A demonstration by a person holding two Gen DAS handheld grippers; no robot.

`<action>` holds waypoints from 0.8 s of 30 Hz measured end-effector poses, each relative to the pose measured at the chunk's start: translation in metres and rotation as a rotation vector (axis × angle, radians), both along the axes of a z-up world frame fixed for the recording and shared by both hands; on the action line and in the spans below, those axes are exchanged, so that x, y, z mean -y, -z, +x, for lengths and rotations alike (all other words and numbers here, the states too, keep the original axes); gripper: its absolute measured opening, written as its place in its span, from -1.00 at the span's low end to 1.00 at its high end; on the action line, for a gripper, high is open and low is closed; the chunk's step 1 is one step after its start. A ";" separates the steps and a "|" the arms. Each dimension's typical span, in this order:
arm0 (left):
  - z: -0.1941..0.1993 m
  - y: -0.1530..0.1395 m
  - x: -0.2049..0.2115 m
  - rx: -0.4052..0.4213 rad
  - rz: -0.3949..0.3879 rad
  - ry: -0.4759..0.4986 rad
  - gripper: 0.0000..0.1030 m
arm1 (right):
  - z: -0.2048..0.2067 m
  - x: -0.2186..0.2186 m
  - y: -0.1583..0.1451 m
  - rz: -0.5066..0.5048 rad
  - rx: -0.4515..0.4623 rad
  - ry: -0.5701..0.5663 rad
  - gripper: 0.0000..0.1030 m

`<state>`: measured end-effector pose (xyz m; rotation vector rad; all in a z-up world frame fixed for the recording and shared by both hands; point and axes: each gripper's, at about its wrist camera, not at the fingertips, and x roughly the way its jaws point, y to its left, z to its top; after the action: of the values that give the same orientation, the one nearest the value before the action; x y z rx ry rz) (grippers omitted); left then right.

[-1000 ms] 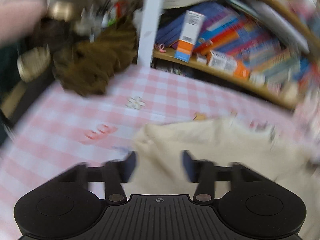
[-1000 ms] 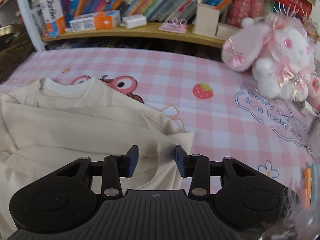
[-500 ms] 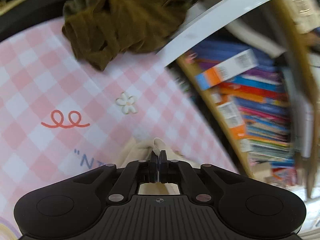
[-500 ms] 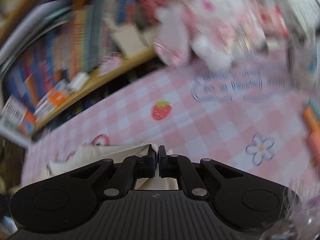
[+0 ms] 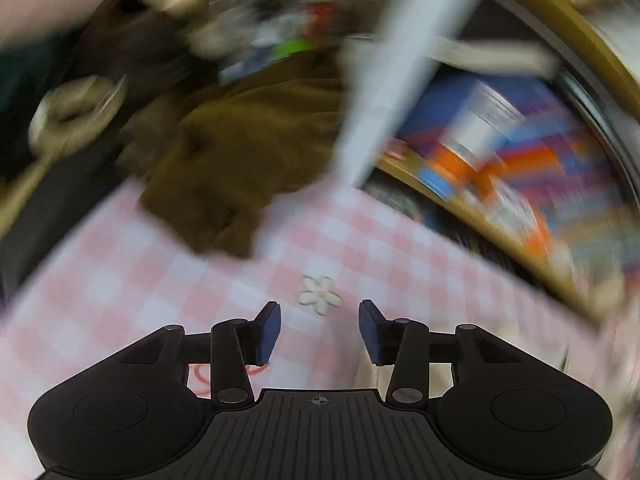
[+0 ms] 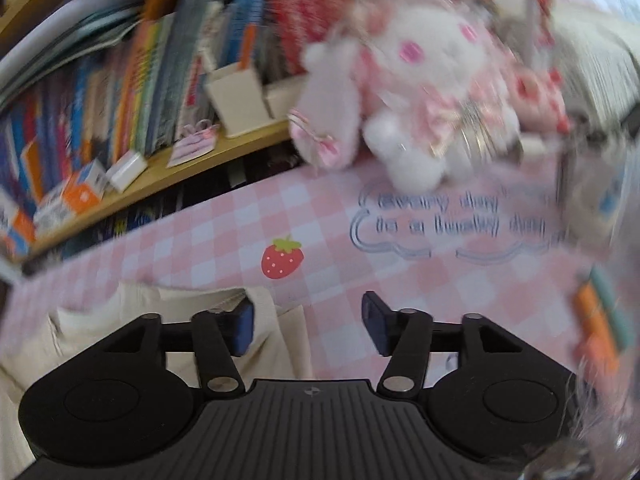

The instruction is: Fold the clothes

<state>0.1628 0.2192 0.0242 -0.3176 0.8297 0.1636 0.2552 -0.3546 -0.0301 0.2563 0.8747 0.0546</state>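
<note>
I am seeing the cream cotton garment [image 6: 168, 320] lying flat on the pink checked tablecloth [image 6: 400, 280], its folded edge running toward the bookshelf. My right gripper [image 6: 307, 322] and left gripper [image 5: 319, 330] have just been opening, nothing between them. Bare cloth is lying ahead.

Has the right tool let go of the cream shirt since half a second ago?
Yes. The right tool has just been opening; the cream shirt now lies at its left finger, below the printed strawberry.
</note>
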 end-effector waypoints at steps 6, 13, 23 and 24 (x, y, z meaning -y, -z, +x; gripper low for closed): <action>-0.004 0.005 0.097 0.017 0.349 0.490 0.07 | 0.009 0.036 0.009 0.345 -0.139 0.226 0.10; -0.004 0.043 0.196 0.054 0.621 0.879 0.12 | 0.009 0.025 0.013 0.371 -0.158 0.303 0.06; 0.094 0.056 0.138 -0.094 0.226 0.384 -0.25 | -0.002 0.012 -0.003 0.298 -0.101 0.105 0.14; 0.092 0.055 0.132 -0.104 0.234 0.375 -0.24 | -0.006 -0.006 -0.010 0.181 -0.071 -0.024 0.14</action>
<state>0.2546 0.0871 -0.0313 0.0693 0.9480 -0.0741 0.2490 -0.3490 -0.0198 0.4186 0.9444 0.1479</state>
